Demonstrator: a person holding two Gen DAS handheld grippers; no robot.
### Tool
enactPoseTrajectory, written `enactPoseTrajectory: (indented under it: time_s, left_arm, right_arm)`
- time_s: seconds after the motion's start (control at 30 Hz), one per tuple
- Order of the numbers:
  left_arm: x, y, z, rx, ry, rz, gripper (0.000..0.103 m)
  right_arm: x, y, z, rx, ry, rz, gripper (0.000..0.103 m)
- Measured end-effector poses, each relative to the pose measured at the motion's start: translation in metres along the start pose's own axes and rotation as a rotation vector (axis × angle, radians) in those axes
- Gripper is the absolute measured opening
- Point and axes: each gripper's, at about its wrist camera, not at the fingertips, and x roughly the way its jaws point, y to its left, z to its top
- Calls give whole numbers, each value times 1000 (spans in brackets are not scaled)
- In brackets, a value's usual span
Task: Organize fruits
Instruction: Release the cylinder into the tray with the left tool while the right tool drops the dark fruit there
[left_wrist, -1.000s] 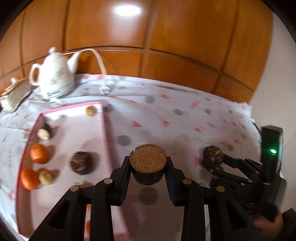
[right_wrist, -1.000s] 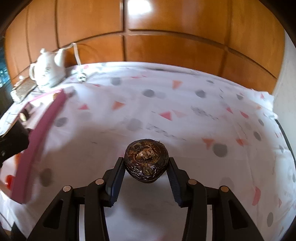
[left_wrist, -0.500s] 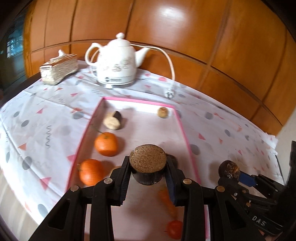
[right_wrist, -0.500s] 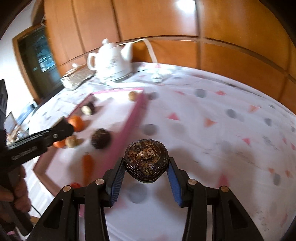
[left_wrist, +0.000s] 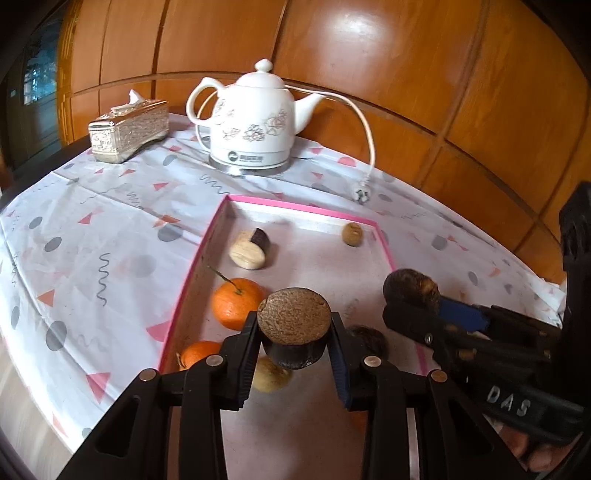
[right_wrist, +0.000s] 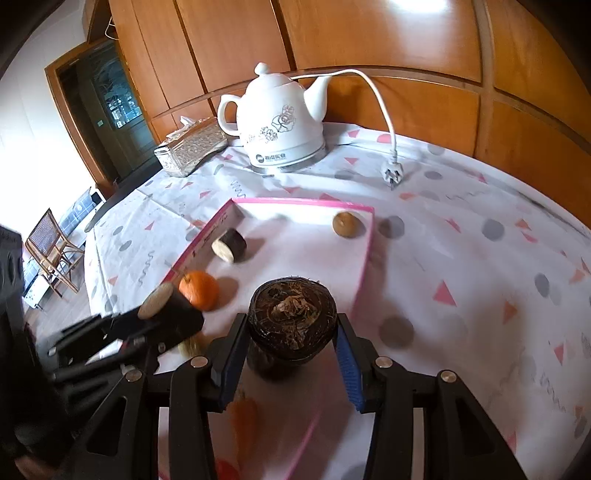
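Wood-panelled wall behind patterned tablecloth; left wrist view: left gripper clamps cut dark fruit half over pink-rimmed tray, lower before releasing; right wrist view: right gripper grips fibrous dark fruit above tray's near part, avoid orange.

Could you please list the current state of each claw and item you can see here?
Left claw: shut on a cut dark piece, held above the tray.
Right claw: shut on a dark fibrous fruit, held above the tray.
Tray: holding fruit, on the tablecloth.
Kettle: lid on, upright.
Plug: unplugged, lying on the cloth.
Tissue box: tissue sticking out.
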Motion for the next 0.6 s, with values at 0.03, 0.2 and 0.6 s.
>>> enactPoseTrajectory:
  time_s: [0.03,0.2,0.6]
  left_arm:
    - [2,2,1,-10,10,-7,35]
    - [3,7,3,-26,-5,0,35]
    - [13,8,0,-34,12,6,37]
  right_arm:
    - [3,-1,4,6,5,3,46]
    - [16,1,16,-3,17,7,46]
    - [41,-3,29,35,51,22,47]
